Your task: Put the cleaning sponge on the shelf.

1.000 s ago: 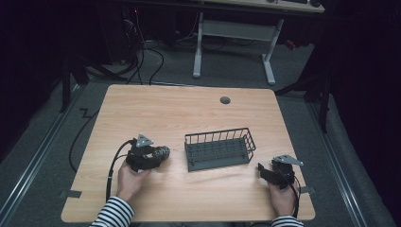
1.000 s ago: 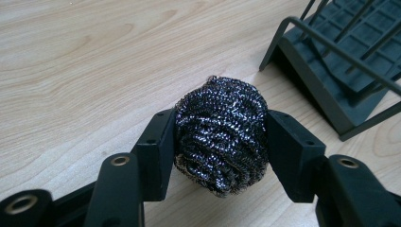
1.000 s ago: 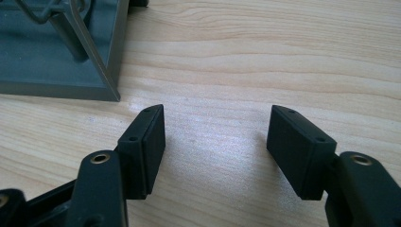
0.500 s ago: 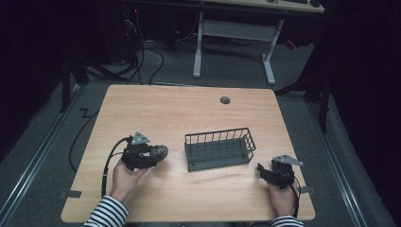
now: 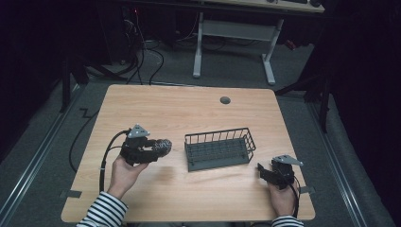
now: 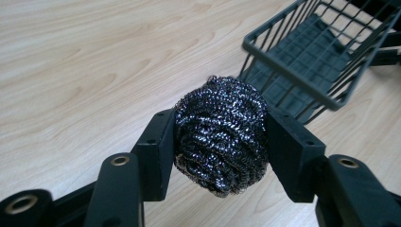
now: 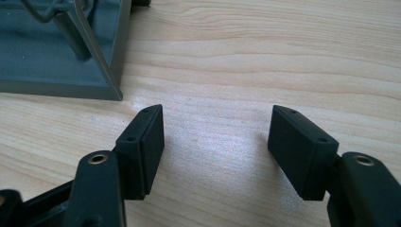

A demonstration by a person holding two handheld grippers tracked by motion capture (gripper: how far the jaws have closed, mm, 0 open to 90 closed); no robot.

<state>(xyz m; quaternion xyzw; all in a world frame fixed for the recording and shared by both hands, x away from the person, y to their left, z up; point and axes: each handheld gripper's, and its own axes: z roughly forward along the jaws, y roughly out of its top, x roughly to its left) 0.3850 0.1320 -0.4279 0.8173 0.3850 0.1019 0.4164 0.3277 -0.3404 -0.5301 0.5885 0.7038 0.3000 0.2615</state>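
Observation:
A steel wool scourer (image 6: 220,134) is clamped between the jaws of my left gripper (image 6: 220,142), held just above the wooden table. In the high view the left gripper (image 5: 158,147) sits left of centre with the scourer (image 5: 162,145) at its tip, a short gap from the dark wire basket (image 5: 219,149). The basket (image 6: 312,56) shows ahead and to the right in the left gripper view. My right gripper (image 5: 263,171) rests near the table's front right, open with nothing between its jaws (image 7: 215,142). The basket's corner (image 7: 61,56) lies just beyond it to the left.
The wooden table (image 5: 189,113) has a round cable grommet (image 5: 225,100) near its far edge. Beyond the table a white desk frame (image 5: 231,33) and cables lie on the dark floor. A cable (image 5: 106,151) trails from the left gripper.
The left gripper with the scourer has shifted slightly left and toward the front. The right gripper has barely moved.

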